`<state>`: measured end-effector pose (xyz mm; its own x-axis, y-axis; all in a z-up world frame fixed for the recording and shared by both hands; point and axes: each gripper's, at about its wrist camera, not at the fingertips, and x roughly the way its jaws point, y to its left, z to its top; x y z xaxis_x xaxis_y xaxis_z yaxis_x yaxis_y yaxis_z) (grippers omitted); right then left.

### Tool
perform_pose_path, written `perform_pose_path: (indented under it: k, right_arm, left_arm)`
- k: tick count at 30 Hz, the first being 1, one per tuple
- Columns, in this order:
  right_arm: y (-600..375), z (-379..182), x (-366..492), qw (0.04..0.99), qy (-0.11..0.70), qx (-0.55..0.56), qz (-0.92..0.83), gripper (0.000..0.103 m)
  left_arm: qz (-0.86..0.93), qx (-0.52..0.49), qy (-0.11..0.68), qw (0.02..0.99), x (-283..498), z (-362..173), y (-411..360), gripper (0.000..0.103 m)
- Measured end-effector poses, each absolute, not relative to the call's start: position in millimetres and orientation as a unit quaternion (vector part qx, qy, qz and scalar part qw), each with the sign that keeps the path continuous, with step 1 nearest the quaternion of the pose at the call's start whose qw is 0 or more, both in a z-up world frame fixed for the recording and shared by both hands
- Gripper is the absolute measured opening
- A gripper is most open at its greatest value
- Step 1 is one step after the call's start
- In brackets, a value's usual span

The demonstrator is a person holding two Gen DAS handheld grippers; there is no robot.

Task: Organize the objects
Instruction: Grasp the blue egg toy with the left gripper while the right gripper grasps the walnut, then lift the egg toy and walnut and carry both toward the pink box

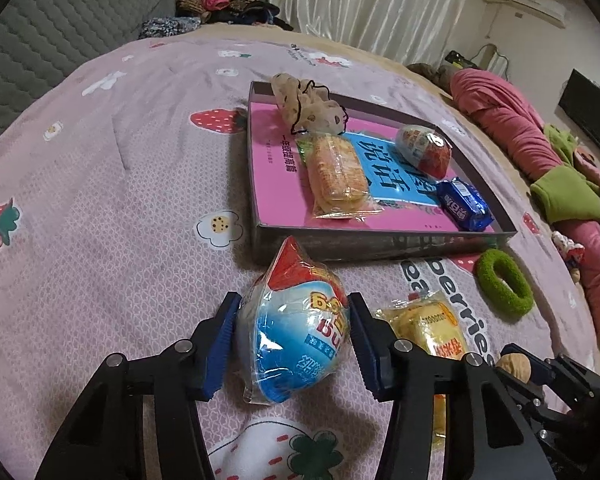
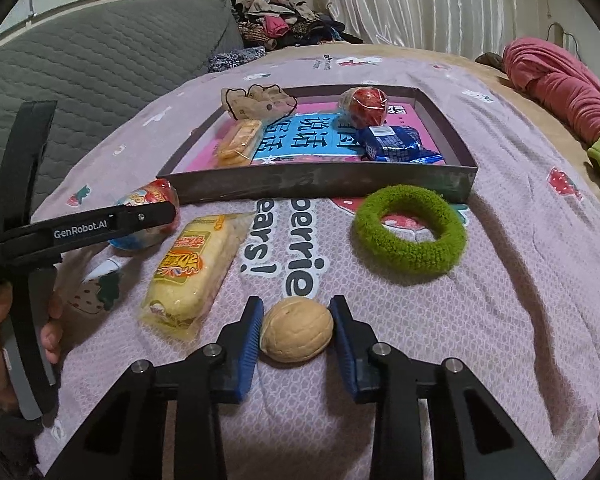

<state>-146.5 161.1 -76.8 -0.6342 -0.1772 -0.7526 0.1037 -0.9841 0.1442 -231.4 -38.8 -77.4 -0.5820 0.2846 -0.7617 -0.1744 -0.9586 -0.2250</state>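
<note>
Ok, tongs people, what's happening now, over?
Left tongs shut on egg-shaped snack. Right tongs shut on walnut. Both resting on the bedspread. Box ahead, nothing blocking.

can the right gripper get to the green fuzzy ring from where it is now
Probably not right away: the right gripper is closed on a walnut. The green ring lies ahead on open bedspread, nothing blocking it.

You are in a home bedroom. You work over a bed (image 2: 500, 240) spread with a pink strawberry-print quilt, a grey quilted headboard (image 2: 100, 64) beside it. Clothes (image 2: 284, 20) are piled at the far end, pale curtains (image 2: 420, 0) hang behind, and an air conditioner (image 1: 536, 2) sits high on the wall.
</note>
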Motion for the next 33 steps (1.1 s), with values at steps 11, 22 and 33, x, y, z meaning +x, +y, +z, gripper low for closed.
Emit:
perform_pose_path:
  k: [11,22,33]
  right_arm:
    - [154,-68,-135,0.087,-0.040,0.420,-0.902,0.035]
    - [153,-37,-114,0.096,-0.045,0.396,-0.912,0.035]
    - [155,6,-82,0.098,-0.043,0.364,-0.925,0.035]
  left_arm:
    - [0.892,-0.429,-0.070,0.124,-209,-65,-46,0.055]
    - [0.901,-0.414,-0.067,0.111,-175,-34,-53,0.055]
    - [0.912,-0.391,-0.053,0.117,-132,4,-44,0.055]
